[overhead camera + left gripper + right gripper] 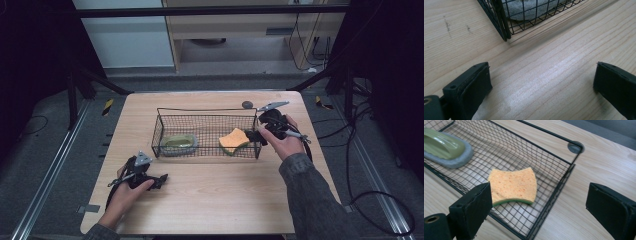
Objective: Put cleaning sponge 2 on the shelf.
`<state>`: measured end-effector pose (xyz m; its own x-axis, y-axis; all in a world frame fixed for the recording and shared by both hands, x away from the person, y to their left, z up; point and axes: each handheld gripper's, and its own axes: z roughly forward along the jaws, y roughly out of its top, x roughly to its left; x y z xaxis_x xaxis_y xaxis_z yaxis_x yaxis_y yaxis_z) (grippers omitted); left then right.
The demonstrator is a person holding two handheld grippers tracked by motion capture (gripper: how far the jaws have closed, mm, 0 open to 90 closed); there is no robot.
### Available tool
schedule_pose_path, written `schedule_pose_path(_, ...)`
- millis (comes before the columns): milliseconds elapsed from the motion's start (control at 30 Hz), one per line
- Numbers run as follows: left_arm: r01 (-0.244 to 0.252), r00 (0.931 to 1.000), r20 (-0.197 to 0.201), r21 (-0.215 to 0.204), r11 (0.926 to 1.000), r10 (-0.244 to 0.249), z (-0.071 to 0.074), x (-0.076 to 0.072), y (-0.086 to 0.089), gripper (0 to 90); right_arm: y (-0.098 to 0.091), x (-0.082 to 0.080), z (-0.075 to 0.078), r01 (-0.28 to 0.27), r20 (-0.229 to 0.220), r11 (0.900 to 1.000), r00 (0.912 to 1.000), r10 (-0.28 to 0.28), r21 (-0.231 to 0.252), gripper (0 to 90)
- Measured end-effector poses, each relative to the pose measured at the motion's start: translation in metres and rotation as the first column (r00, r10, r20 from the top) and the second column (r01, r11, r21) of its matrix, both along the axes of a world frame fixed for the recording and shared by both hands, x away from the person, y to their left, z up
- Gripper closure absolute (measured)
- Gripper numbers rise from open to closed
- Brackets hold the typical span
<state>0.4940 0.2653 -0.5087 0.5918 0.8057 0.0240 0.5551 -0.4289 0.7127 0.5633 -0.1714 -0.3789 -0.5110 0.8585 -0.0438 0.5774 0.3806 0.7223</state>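
Right claw (256,135), spread wide with nothing between its jaws, hangs at the right end of the wire basket (160,131), which sits in the middle of the worktop (210,200). I see the orange sponge (512,185) lying flat inside that end of the basket, green underside down, apart from both jaws of my right claw. Left claw (162,179), also spread and empty, rests near the front left corner of the worktop, just short of the basket's near left corner.

Risks, as I judge them: my right claw's jaws straddle the basket's end wall, so a careless pull could catch the wire rim and drag or tip the basket, sliding the sponge about. A low sweep of the trailing cable across the rim could do the same. The basket looks light, and nothing pins it down.

Surroundings: a grey scrubbing pad with a green handle (442,146) occupies the left end of the basket, well apart from the sponge. A round dark cable hole (247,104) marks the worktop beyond the basket's far right corner. The basket's mesh walls stand between either claw and its contents; entry is from above.
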Motion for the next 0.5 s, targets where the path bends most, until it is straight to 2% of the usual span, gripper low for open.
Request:
schedule_pose_path(133,0.000,1.0000,0.000,0.000,1.0000,0.000,0.000,0.000,0.000,0.1,-0.013,-0.006,-0.005,0.034,0.007,0.9994,0.9994,-0.034,0.004,9.0)
schedule_pose_path(367,0.000,1.0000,-0.001,0.000,1.0000,0.000,0.000,0.000,0.000,0.1,-0.033,-0.022,-0.018,0.044,0.013,0.9990,0.9989,-0.044,0.001,9.8)
schedule_pose_path(400,0.001,1.0000,-0.001,0.001,1.0000,-0.001,0.000,0.000,0.000,0.1,-0.040,-0.030,-0.022,0.047,0.030,0.9989,0.9984,-0.047,-0.005,9.7)
schedule_pose_path(500,-0.001,1.0000,0.000,0.000,1.0000,0.001,0.000,0.000,0.000,0.1,-0.047,-0.040,-0.028,0.053,0.054,0.9986,0.9972,-0.052,-0.004,9.5)
